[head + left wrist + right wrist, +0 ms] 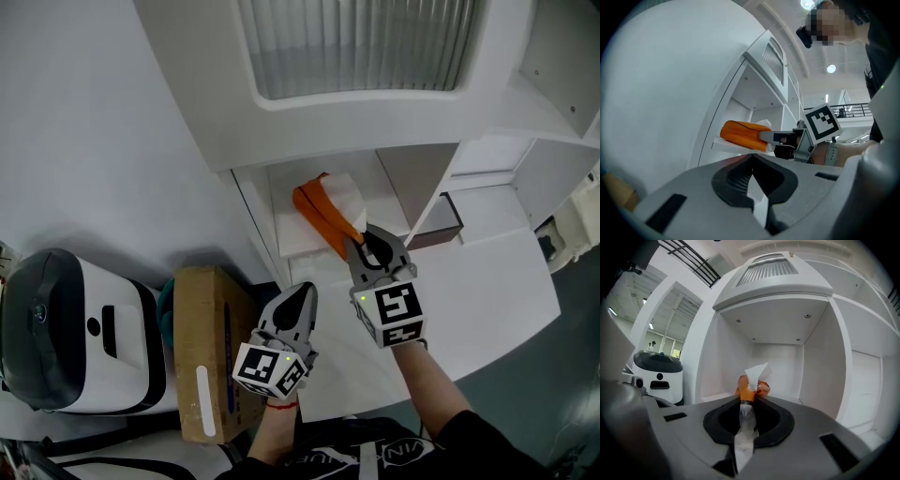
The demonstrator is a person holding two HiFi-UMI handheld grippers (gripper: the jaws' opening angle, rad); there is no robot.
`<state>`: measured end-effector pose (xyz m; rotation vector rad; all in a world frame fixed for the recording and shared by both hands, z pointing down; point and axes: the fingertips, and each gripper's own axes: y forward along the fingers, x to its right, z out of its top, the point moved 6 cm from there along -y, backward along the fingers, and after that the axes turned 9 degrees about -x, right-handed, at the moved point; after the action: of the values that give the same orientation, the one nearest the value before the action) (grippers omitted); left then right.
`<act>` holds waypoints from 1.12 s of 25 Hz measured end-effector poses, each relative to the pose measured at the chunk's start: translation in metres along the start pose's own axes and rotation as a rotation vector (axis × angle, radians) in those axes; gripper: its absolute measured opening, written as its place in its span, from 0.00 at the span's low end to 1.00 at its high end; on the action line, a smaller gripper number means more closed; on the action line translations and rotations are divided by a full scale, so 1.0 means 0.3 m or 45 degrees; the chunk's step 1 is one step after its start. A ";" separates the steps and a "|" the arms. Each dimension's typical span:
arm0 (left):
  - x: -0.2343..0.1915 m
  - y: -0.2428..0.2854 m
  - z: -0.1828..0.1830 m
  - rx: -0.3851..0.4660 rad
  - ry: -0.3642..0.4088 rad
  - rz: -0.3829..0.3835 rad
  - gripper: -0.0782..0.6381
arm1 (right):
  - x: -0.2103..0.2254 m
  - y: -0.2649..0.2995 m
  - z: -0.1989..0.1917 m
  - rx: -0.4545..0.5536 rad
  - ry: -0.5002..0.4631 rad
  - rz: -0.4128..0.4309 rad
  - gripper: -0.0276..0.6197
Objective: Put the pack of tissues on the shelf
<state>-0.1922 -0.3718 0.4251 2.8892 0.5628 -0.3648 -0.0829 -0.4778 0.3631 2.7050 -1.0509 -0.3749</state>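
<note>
Right tool pinches the tissue pack inside the white shelf; left tool pressed together.

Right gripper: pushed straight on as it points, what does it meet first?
The right gripper grips the tissue pack; beyond it, likely the shelf's back wall, though depth is unclear.

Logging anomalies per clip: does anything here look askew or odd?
A white tissue pokes up out of the orange pack of tissues, and the right tongs pinch only its thin wrapper end; it lies diagonally across the shelf.
</note>
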 end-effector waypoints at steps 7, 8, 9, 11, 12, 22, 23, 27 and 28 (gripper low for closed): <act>-0.021 -0.021 -0.001 0.001 -0.007 0.022 0.12 | -0.013 0.037 0.013 -0.005 0.022 0.002 0.09; -0.024 -0.023 -0.003 0.001 -0.009 0.025 0.12 | -0.015 0.041 0.014 -0.004 0.028 0.004 0.09; -0.027 -0.024 -0.003 0.001 -0.011 0.028 0.12 | -0.017 0.043 0.015 -0.001 0.034 0.009 0.09; -0.031 -0.026 -0.001 0.002 -0.010 0.029 0.12 | -0.020 0.044 0.019 0.013 0.046 0.026 0.09; -0.031 -0.026 0.001 0.003 -0.008 0.028 0.12 | -0.020 0.043 0.020 0.023 0.054 0.037 0.10; 0.036 0.040 0.023 -0.003 0.048 -0.072 0.12 | -0.016 -0.029 0.014 0.117 0.139 0.133 0.37; 0.048 0.053 0.027 -0.005 0.057 -0.091 0.12 | -0.012 -0.039 0.013 0.136 0.161 0.149 0.38; 0.107 0.107 0.040 -0.011 0.094 -0.185 0.12 | 0.007 -0.069 0.016 0.249 0.304 0.266 0.44; 0.125 0.118 0.040 -0.014 0.106 -0.208 0.12 | 0.011 -0.078 0.020 0.285 0.332 0.296 0.45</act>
<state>-0.1473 -0.3939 0.4080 2.8663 0.8154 -0.2635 -0.0677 -0.4639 0.3501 2.6773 -1.3761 0.1396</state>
